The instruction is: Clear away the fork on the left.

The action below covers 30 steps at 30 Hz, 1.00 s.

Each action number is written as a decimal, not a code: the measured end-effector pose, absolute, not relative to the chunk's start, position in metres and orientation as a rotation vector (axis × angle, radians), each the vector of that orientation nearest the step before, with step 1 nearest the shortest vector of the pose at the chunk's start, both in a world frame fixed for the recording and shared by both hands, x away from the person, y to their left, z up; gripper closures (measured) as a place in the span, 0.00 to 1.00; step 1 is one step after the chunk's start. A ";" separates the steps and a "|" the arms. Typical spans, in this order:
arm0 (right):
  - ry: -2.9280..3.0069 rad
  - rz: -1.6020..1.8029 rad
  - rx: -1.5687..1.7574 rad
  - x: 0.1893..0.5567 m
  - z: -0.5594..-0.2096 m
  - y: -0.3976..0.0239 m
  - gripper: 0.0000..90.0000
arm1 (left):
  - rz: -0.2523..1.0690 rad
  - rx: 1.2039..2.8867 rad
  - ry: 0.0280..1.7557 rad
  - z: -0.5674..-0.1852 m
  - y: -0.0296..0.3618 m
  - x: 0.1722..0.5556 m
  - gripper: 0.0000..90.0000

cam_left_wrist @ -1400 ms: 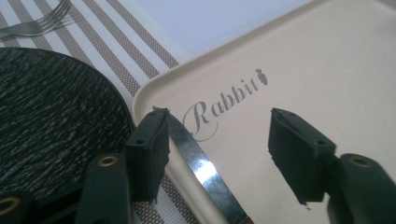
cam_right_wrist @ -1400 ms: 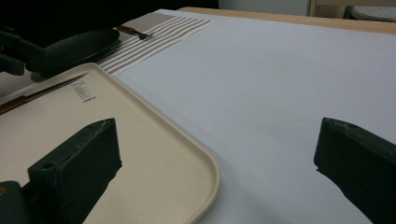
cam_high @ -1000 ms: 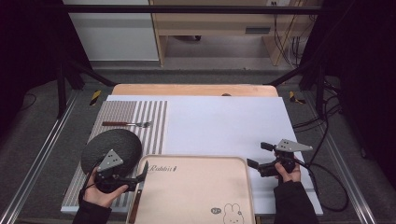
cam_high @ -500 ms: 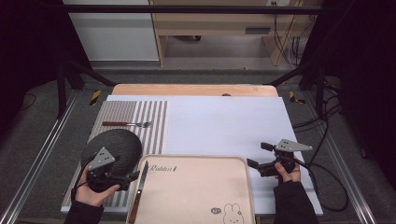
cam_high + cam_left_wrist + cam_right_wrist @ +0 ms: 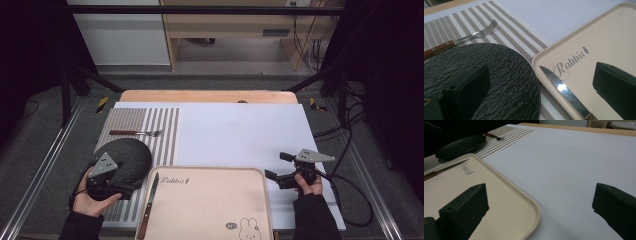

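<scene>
L gripper [image 5: 131, 189] hangs over the near edge of the black plate [image 5: 127, 156], jaws just opened wide, nothing btwn them. Plate sits on the striped mat [image 5: 165, 131], touching the tray's [image 5: 210, 210] left rim. Knife [image 5: 149, 206] lies in the tray along its left side, blade pointing away. Fork [image 5: 135, 133] on mat beyond plate. R gripper [image 5: 275, 167] open, empty, over white sheet [image 5: 240, 130] just right of tray.

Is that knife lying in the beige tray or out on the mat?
In the tray. The knife lies flat along the left edge of the tray, blade toward the printed word, beside the black plate.
</scene>
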State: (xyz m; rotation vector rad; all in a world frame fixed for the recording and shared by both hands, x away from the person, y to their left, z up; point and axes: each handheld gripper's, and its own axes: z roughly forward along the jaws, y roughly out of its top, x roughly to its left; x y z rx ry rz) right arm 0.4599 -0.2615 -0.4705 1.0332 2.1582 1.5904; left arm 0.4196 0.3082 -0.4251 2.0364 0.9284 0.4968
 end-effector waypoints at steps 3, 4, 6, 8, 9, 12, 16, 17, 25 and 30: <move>2.161 1.585 1.039 0.460 -0.471 -0.261 0.01 | 0.503 2.039 0.925 -0.423 0.314 0.423 0.01; 2.161 1.584 1.041 0.460 -0.471 -0.261 0.01 | 0.506 2.037 0.927 -0.423 0.316 0.424 0.01; 2.160 1.583 1.043 0.460 -0.471 -0.261 0.01 | 0.511 2.039 0.922 -0.422 0.320 0.426 0.01; 2.157 1.584 1.041 0.460 -0.471 -0.261 0.01 | 0.516 2.047 0.922 -0.421 0.323 0.429 0.01; 2.157 1.582 1.041 0.460 -0.471 -0.261 0.01 | 0.520 2.056 0.920 -0.421 0.324 0.430 0.01; 2.159 1.579 1.045 0.460 -0.471 -0.261 0.01 | 0.539 2.087 0.906 -0.420 0.328 0.435 0.01; 2.161 1.576 1.045 0.460 -0.472 -0.262 0.01 | 0.557 2.115 0.908 -0.417 0.331 0.442 0.01; 2.161 1.574 1.045 0.460 -0.472 -0.262 0.01 | 0.557 2.119 0.906 -0.417 0.332 0.444 0.01; 2.165 1.570 1.041 0.460 -0.472 -0.262 0.01 | 0.594 2.180 0.873 -0.408 0.334 0.458 0.01; 2.163 1.569 1.046 0.460 -0.472 -0.262 0.01 | 0.615 2.224 0.844 -0.404 0.334 0.466 0.01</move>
